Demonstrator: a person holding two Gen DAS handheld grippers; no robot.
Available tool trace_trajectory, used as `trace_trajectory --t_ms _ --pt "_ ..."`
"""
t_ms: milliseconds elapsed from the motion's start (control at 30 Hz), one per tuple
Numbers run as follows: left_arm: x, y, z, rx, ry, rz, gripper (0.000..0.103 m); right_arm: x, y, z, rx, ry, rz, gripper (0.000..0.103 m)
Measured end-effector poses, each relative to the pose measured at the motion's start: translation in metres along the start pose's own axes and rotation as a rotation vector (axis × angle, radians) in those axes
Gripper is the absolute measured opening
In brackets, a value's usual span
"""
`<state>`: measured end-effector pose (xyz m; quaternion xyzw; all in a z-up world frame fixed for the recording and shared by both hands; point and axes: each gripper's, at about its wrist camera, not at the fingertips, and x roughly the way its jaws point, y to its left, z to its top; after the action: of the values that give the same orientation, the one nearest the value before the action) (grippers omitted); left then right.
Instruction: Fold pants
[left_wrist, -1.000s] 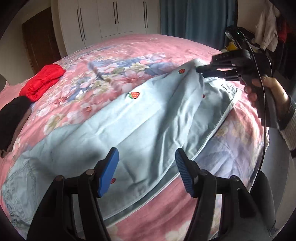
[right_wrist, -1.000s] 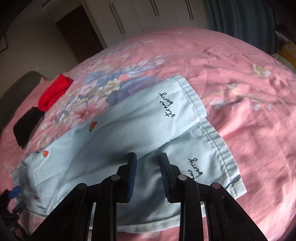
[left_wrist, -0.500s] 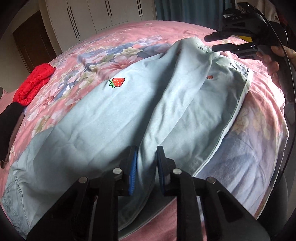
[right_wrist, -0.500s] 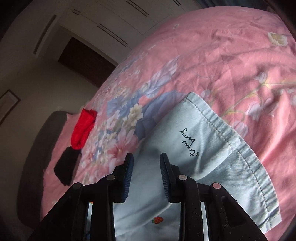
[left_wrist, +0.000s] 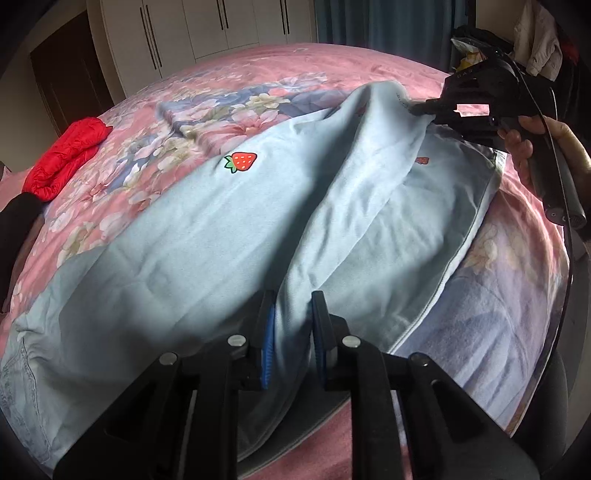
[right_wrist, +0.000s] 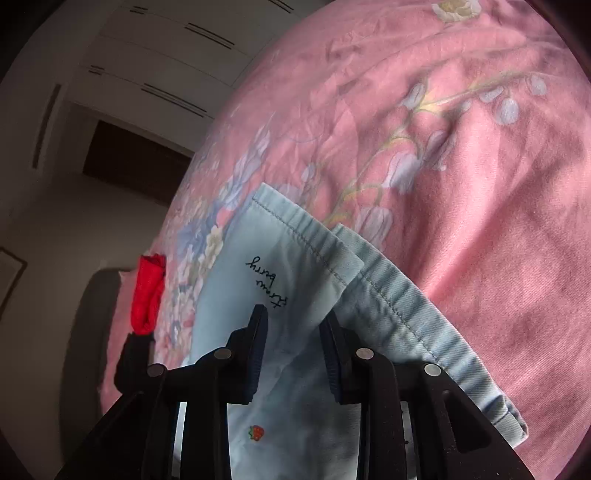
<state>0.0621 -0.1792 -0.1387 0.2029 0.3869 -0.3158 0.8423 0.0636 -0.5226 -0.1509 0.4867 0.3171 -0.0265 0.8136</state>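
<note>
While the pale blue pants (left_wrist: 207, 236) lie spread across the pink floral bedspread (left_wrist: 258, 70), one leg is pulled up into a long ridge that runs from the near edge to the far right. Small strawberry motifs dot the fabric, and black script sits near the hem (right_wrist: 306, 240) in the right wrist view. A folded red garment (left_wrist: 66, 155) rests on the far left of the bed, well apart from the pants, with a black one (left_wrist: 18, 221) just beside it. White wardrobe doors (left_wrist: 207, 26) and a blue curtain (left_wrist: 388, 22) stand beyond the bed.

At the near end the left gripper (left_wrist: 291, 332) is clamped narrowly on the ridge of cloth. At the far right the right gripper (right_wrist: 293, 343), held by a hand (left_wrist: 535, 147), pinches the raised leg close to its hem, lifting it off the lower leg.
</note>
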Motion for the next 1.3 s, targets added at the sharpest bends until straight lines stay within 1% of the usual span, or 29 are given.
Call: trace_trajectory --t_ms 33,67,100,133,233,300,367,433,467,533,600,633,667,700,733,767,800,833,867,900,933,967,1000,1033,1100,1167,1233,1267,1300 --pt "-0.001 0.001 0.0 -0.001 -0.004 0.0 0.012 0.003 0.0 0.002 0.009 -0.007 0.001 0.025" --pt "-0.005 0.0 0.001 -0.002 -0.014 0.002 0.011 0.003 0.001 0.003 0.009 -0.017 0.004 0.017" --pt "-0.01 0.0 0.002 0.0 -0.031 0.001 0.011 0.001 0.003 0.003 -0.005 -0.025 0.0 0.004" --pt "-0.017 0.0 0.004 0.002 -0.051 -0.003 0.01 -0.004 0.007 0.003 -0.025 -0.032 -0.008 0.004" --pt "-0.043 -0.005 0.009 0.025 -0.116 -0.032 0.01 -0.034 0.03 0.003 -0.103 -0.07 0.027 0.004" --pt "-0.053 -0.009 0.008 0.051 -0.123 -0.042 0.01 -0.059 0.04 0.004 -0.125 -0.099 0.064 0.004" --pt "-0.056 -0.014 0.0 0.074 -0.102 -0.071 0.01 -0.079 0.045 0.003 -0.143 -0.109 0.069 0.004" --pt "-0.052 -0.02 -0.01 0.103 -0.064 -0.1 0.01 -0.089 0.038 -0.004 -0.141 -0.084 0.046 0.004" --pt "-0.049 -0.025 -0.015 0.129 -0.048 -0.099 0.011 -0.089 0.032 -0.009 -0.143 -0.066 0.023 0.004" --pt "-0.042 -0.033 -0.022 0.175 -0.025 -0.066 0.011 -0.084 0.007 -0.018 -0.12 -0.023 -0.049 0.004" --pt "-0.034 -0.033 -0.024 0.173 0.007 -0.069 0.013 -0.074 -0.019 -0.025 -0.07 0.016 -0.087 0.004" --pt "-0.033 -0.03 -0.025 0.165 0.014 -0.072 0.016 -0.068 -0.028 -0.028 -0.066 0.033 -0.098 0.004" --pt "-0.034 -0.028 -0.025 0.154 0.016 -0.077 0.017 -0.061 -0.037 -0.029 -0.056 0.056 -0.118 0.004" --pt "-0.036 -0.024 -0.025 0.139 0.017 -0.082 0.022 -0.056 -0.041 -0.03 -0.045 0.068 -0.126 0.004" --pt "-0.039 -0.021 -0.026 0.126 0.014 -0.08 0.031 -0.056 -0.041 -0.029 -0.05 0.061 -0.13 0.004" --pt "-0.043 -0.017 -0.027 0.116 0.004 -0.072 0.035 -0.06 -0.035 -0.029 -0.073 0.049 -0.148 0.004" --pt "-0.049 -0.013 -0.029 0.105 -0.006 -0.06 0.049 -0.063 -0.027 -0.029 -0.113 0.032 -0.185 0.007" --pt "-0.056 -0.008 -0.032 0.092 -0.02 -0.051 0.058 -0.067 -0.016 -0.03 -0.162 0.005 -0.238 0.014" --pt "-0.065 -0.001 -0.035 0.075 -0.037 -0.053 0.058 -0.072 -0.003 -0.033 -0.217 -0.033 -0.295 0.019" --pt "-0.074 0.006 -0.039 0.054 -0.053 -0.057 0.058 -0.078 0.01 -0.036 -0.273 -0.076 -0.347 0.034" --pt "-0.082 0.015 -0.044 0.026 -0.069 -0.057 0.059 -0.083 0.022 -0.041 -0.329 -0.118 -0.382 0.041" --pt "-0.09 0.025 -0.048 -0.009 -0.087 -0.05 0.06 -0.086 0.036 -0.048 -0.39 -0.151 -0.396 0.041" --pt "-0.098 0.037 -0.054 -0.051 -0.103 -0.031 0.064 -0.087 0.05 -0.055 -0.456 -0.164 -0.383 0.041" --pt "-0.103 0.05 -0.059 -0.092 -0.113 -0.001 0.065 -0.084 0.063 -0.064 -0.517 -0.152 -0.354 0.041" --pt "-0.11 0.079 -0.071 -0.179 -0.115 0.07 0.065 -0.072 0.089 -0.087 -0.631 -0.085 -0.256 0.041" --pt "-0.113 0.114 -0.085 -0.282 -0.097 0.15 0.064 -0.053 0.112 -0.115 -0.74 0.027 -0.132 0.041" --pt "-0.114 0.148 -0.103 -0.377 -0.072 0.224 0.064 -0.031 0.13 -0.148 -0.849 0.142 -0.029 0.041" --pt "-0.114 0.162 -0.112 -0.416 -0.05 0.267 0.064 -0.019 0.137 -0.165 -0.904 0.198 -0.006 0.041" --pt "-0.114 0.174 -0.121 -0.439 -0.03 0.308 0.064 -0.004 0.142 -0.182 -0.964 0.251 -0.016 0.04"
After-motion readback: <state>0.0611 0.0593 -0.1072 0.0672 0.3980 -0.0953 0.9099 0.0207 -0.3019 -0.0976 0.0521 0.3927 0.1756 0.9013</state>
